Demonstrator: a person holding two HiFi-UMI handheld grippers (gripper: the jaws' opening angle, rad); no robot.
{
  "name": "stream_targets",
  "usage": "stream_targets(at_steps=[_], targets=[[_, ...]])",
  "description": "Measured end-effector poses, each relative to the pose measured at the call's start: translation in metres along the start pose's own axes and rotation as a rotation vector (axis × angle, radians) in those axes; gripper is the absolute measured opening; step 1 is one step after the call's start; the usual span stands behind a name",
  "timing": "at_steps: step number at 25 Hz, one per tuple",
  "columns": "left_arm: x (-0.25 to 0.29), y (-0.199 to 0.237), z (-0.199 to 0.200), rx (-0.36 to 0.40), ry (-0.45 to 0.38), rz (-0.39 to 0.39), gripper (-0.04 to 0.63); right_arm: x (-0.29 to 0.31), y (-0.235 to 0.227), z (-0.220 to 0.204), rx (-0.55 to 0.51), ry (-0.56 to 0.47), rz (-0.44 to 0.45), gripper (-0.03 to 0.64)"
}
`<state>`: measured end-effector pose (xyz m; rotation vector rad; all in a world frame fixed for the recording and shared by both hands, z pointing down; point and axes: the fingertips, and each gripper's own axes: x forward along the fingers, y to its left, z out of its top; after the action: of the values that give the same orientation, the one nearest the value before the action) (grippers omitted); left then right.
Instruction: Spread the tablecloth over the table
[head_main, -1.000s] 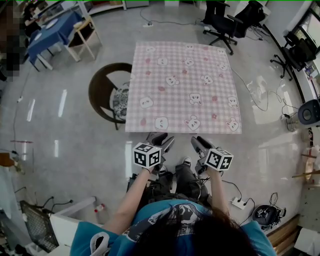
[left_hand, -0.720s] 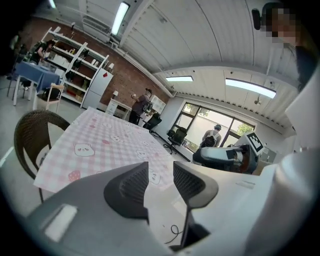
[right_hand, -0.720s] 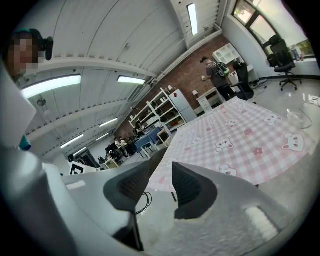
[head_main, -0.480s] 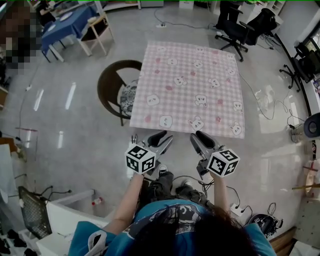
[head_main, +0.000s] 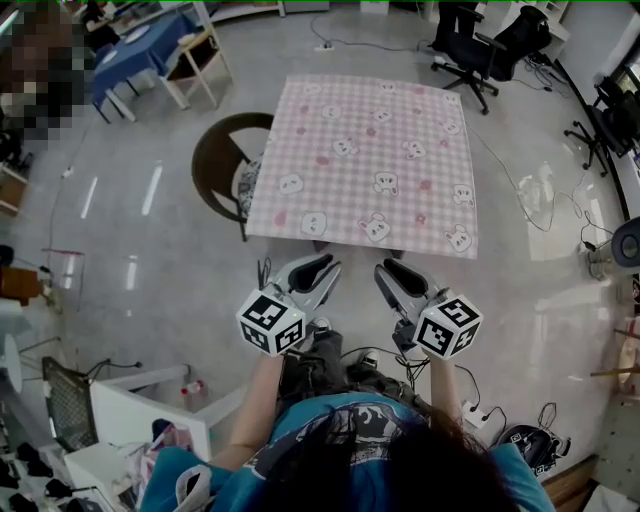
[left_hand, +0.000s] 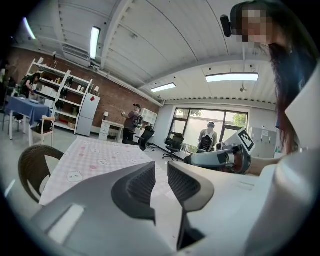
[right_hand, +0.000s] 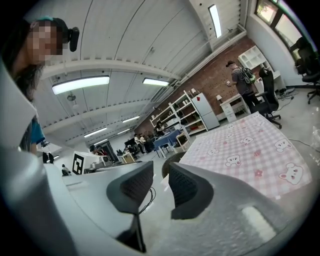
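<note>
Tablecloth ahead, apart; fingers closing, empty.

Left tongs and right tongs: jaws closing, nothing between. A clear gap separates the tongs. Bare floor surrounds them. Ahead, the tablecloth edge is near, with a wicker chair ahead-left beside it.
</note>
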<state>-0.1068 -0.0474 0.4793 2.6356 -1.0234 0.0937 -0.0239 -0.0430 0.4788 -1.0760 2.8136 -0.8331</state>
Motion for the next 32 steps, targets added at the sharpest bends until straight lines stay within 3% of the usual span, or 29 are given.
stream_targets(at_steps=[8, 21, 32], targets=[[-0.002, -0.053, -0.005, 0.031, -0.037, 0.032, 0.024, -0.047, 0.007, -0.008, -0.057, -0.029, 0.027, -0.008], [0.004, -0.111, -0.009, 0.078, -0.012, 0.017, 0.012, -0.082, 0.021, -0.013, -0.112, -0.049, 0.088, -0.003], [0.010, -0.132, -0.012, 0.079, -0.012, -0.002, 0.012, -0.095, 0.026, -0.008, -0.155, -0.047, 0.120, 0.000]])
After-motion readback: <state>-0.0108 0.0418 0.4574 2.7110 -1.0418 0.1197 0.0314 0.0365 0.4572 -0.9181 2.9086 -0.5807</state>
